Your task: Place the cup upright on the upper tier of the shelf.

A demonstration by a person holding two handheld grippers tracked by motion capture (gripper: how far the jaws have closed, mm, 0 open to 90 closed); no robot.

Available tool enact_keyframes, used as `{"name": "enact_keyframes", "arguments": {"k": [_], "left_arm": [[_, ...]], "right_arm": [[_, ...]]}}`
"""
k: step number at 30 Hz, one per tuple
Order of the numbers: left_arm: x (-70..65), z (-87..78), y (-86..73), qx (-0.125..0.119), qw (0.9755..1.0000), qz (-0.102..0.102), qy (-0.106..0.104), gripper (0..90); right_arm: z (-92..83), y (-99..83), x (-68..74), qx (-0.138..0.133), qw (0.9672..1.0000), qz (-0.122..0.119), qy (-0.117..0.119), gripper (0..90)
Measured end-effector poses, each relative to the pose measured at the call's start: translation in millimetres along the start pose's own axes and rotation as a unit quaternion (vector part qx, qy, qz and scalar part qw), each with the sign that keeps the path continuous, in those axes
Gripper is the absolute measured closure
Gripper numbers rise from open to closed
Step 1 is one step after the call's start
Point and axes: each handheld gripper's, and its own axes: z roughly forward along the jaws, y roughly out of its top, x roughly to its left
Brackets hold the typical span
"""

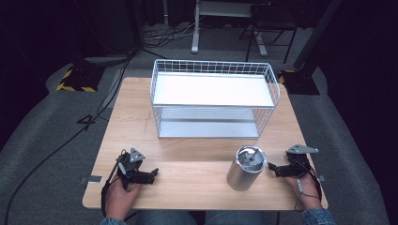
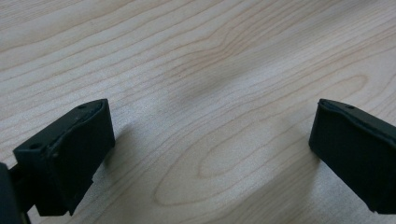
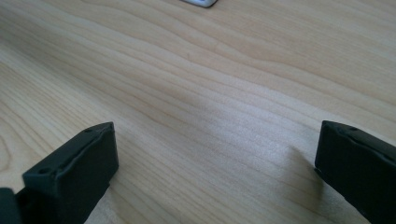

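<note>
we see the steel canister (image 1: 245,168) near the table's (image 1: 187,140) front edge as rigid, slick, light; grip mid-wall. left gripper (image 1: 152,175) and right gripper (image 1: 271,168) both gape, empty

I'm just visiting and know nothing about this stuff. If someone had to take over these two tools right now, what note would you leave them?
Left hand-held gripper: jaws open, holding nothing, resting low over the wooden table at its near left.
Right hand-held gripper: jaws open, holding nothing, just right of the metal canister, not gripping it.
Metal canister: upright near the table's front edge, in front of the white wire rack.
Rack: two tiers, nothing on either.
Done: nothing visibly moved yet.
Left: probably grasp the canister and set it on the rack.
</note>
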Motion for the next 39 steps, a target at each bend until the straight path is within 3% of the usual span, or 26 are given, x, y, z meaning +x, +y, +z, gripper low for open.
{"name": "enact_keyframes", "arguments": {"k": [6, 9, 23, 30, 39], "left_arm": [[0.2, 0.6, 0.9, 0.0, 1.0, -0.001, 0.002, 0.6], [0.2, 1.5, 1.6, -0.001, 1.0, -0.003, 0.003, 0.6], [1.5, 4.3, 5.0, 0.0, 0.9999, -0.009, 0.009, 0.6], [1.5, 4.2, 5.0, 0.0, 0.9999, -0.009, 0.009, 0.6], [1.5, 4.2, 5.0, 0.0, 0.9999, -0.009, 0.009, 0.6]], "right_arm": [[-8.8, 1.6, 2.4, -0.02, 0.9998, 0.009, 0.001, 0.0], [-15.8, 2.9, 6.2, -0.022, 0.9998, -0.001, 0.001, 0.0], [-84.9, 24.7, 41.6, -0.051, 0.9983, 0.008, 0.028, 0.0], [-98.9, 32.0, 56.3, -0.056, 0.9974, 0.008, 0.044, 0.0], [-115.2, 38.5, 78.6, -0.066, 0.9962, -0.013, 0.056, 0.0]]}}
